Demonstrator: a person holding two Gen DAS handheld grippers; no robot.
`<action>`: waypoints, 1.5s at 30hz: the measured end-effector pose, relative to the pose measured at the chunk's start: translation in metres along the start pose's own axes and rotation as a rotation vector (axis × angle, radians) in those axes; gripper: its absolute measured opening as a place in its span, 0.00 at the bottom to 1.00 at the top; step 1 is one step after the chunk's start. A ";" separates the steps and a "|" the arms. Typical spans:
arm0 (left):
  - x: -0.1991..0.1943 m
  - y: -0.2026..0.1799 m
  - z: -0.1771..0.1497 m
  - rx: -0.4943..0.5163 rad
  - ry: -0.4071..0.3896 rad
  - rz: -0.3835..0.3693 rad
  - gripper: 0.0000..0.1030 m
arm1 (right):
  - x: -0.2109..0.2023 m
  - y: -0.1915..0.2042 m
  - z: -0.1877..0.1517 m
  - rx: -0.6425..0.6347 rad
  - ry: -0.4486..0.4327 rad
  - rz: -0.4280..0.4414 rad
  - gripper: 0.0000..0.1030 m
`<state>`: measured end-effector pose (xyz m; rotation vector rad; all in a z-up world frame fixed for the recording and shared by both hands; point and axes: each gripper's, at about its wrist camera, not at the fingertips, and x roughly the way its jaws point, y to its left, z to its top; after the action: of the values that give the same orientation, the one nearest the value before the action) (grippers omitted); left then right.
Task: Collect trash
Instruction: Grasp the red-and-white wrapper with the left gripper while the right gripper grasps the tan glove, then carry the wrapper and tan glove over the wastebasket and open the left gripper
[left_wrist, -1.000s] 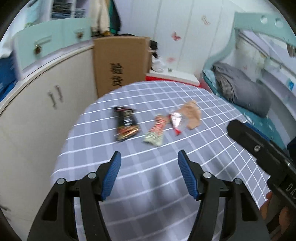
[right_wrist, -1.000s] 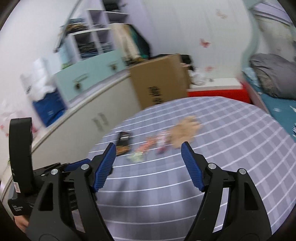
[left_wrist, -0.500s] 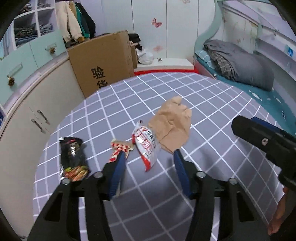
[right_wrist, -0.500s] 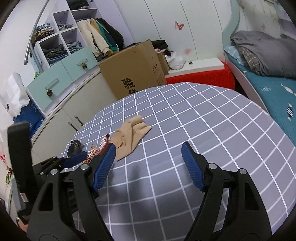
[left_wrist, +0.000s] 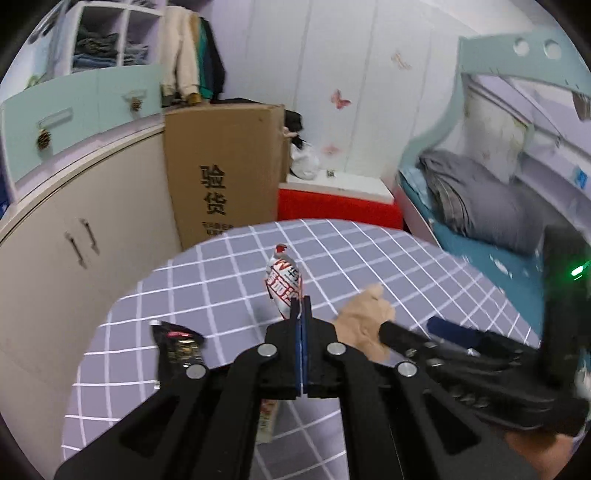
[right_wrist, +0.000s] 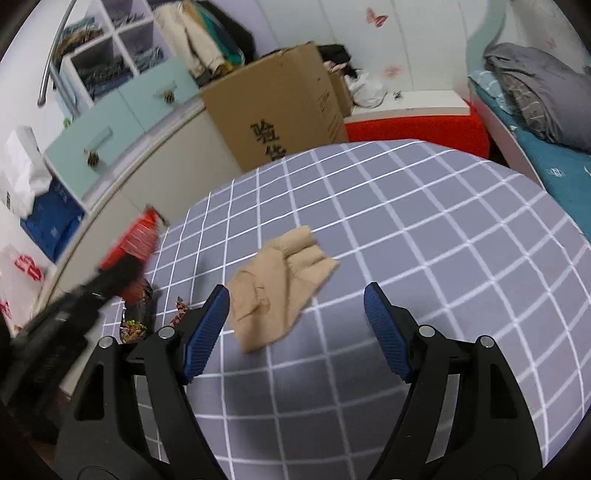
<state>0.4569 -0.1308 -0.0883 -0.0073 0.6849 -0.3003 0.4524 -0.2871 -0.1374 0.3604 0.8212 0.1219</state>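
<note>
Left hand-held gripper (left_wrist: 301, 308): blue pads pressed together, pinching the lower end of a red-and-white crinkly plastic snack wrapper (left_wrist: 283, 282), which sticks up off the table, lifted clear of the cloth. Seen blurred at the left edge of the right wrist view, wrapper showing as a red smear.

Right hand-held gripper (right_wrist: 295, 314): jaws spread wide, nothing between them, hovering over the round table with grey white-checked cloth (right_wrist: 424, 229). Crumpled tan paper napkin (right_wrist: 282, 286) lies flat on the cloth just ahead, nearer the left finger (right_wrist: 207, 328), not touched.

Other trash on the table: black foil snack wrapper with red and gold print (left_wrist: 180, 345), lying at the left side near the table edge; a small red-patterned wrapper scrap (right_wrist: 181, 308) just beside the right gripper's left finger. A further wrapper piece peeks under the left gripper's frame, mostly hidden.

Around: tall brown cardboard box with black Chinese print (left_wrist: 221, 173) behind the table, beige curved cabinet (left_wrist: 66, 236) at left, red bench (right_wrist: 417, 127), bed with grey folded blanket (left_wrist: 476, 199) at right.
</note>
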 end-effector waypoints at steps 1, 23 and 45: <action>-0.003 0.005 0.001 -0.015 -0.007 0.004 0.00 | 0.005 0.006 0.001 -0.023 0.009 -0.020 0.72; -0.147 0.131 -0.051 -0.144 -0.098 0.079 0.00 | -0.084 0.168 -0.042 -0.290 -0.143 0.198 0.03; -0.176 0.355 -0.289 -0.557 0.215 0.270 0.00 | 0.039 0.384 -0.284 -0.572 0.290 0.392 0.03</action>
<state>0.2434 0.2834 -0.2407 -0.4149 0.9546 0.1585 0.2827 0.1559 -0.2031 -0.0468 0.9523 0.7722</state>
